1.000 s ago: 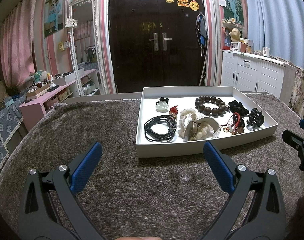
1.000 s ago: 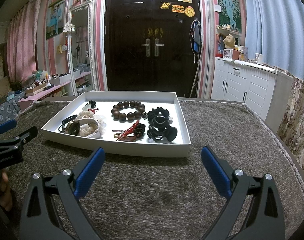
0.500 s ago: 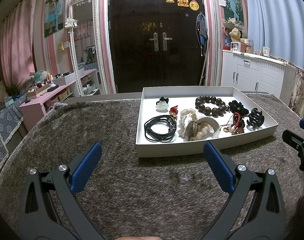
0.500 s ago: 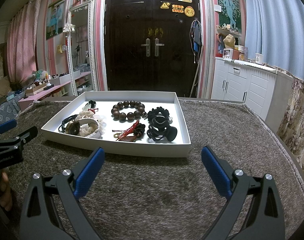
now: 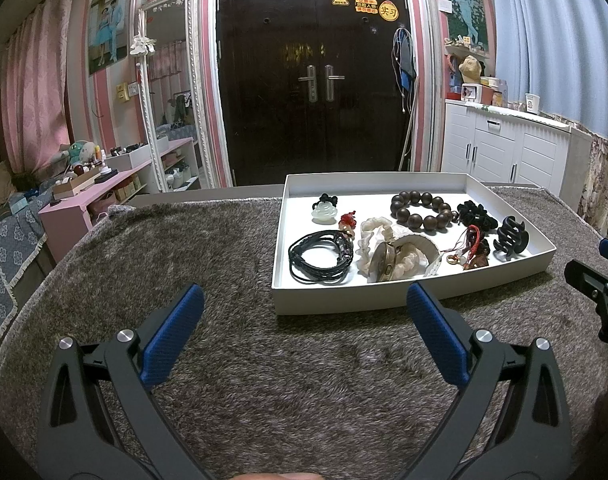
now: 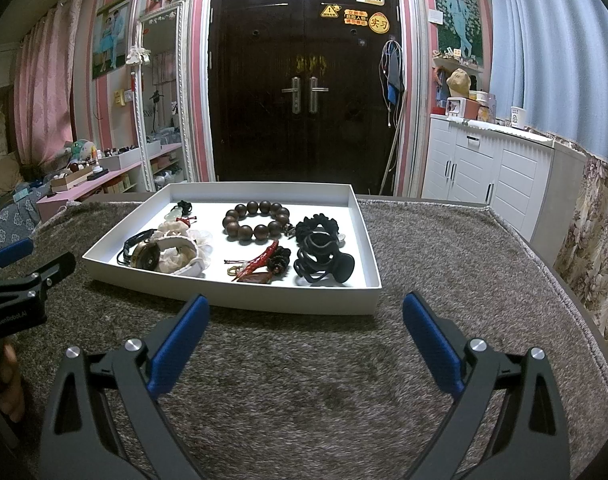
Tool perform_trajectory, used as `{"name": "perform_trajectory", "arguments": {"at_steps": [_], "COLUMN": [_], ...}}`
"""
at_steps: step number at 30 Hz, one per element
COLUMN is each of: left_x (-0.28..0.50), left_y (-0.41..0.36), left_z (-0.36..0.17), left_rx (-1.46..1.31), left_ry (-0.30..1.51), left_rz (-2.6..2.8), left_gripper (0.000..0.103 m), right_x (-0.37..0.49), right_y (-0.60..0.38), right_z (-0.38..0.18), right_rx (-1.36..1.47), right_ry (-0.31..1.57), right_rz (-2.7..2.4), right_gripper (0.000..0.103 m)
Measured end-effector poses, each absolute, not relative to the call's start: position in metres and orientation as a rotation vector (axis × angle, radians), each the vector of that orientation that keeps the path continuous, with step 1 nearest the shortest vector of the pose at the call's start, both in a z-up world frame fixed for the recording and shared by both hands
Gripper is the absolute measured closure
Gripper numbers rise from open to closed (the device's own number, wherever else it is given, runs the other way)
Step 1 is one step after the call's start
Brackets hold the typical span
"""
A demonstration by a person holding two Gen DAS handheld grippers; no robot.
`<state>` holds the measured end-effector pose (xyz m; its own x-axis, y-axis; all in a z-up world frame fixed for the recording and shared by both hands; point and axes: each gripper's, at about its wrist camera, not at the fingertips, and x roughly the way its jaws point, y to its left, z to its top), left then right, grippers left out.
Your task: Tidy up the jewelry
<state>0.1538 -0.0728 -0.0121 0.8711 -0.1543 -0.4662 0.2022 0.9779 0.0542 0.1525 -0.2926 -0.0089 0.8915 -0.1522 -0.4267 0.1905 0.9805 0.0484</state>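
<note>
A shallow white tray (image 5: 387,299) (image 6: 232,294) sits on a shaggy grey-brown table cover. In it lie a brown wooden bead bracelet (image 5: 420,210) (image 6: 258,221), a black cord bracelet (image 5: 320,255), a cream scrunchie with a bronze clip (image 5: 391,256) (image 6: 172,252), a black claw clip (image 5: 511,238) (image 6: 323,265), a black scrunchie (image 5: 476,215) (image 6: 317,226), a red tasselled charm (image 5: 472,252) (image 6: 260,265) and a pale jade pendant (image 5: 324,211). My left gripper (image 5: 304,312) is open, in front of the tray's near left corner. My right gripper (image 6: 305,320) is open before the tray's near right corner. Both are empty.
The shaggy cover (image 5: 152,256) (image 6: 455,256) spreads to the table edges on both sides. A dark double door (image 5: 315,76), a tall mirror (image 5: 168,92), a pink shelf unit (image 5: 84,196) and white cabinets (image 6: 491,168) stand beyond the table.
</note>
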Motion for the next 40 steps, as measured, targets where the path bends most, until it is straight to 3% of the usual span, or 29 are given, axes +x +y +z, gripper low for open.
{"name": "perform_trajectory", "arguments": {"at_steps": [40], "left_x": [0.1549], "left_y": [-0.0721], "left_z": [-0.0124], "left_rx": [0.089], "left_ry": [0.489], "left_rz": [-0.186], "left_gripper": [0.003], "right_x": [0.1525], "right_y": [-0.2924], "right_z": [-0.0082], "right_rx": [0.089], "right_ry": [0.436], "right_rz": [-0.178], "right_gripper": [0.006]}}
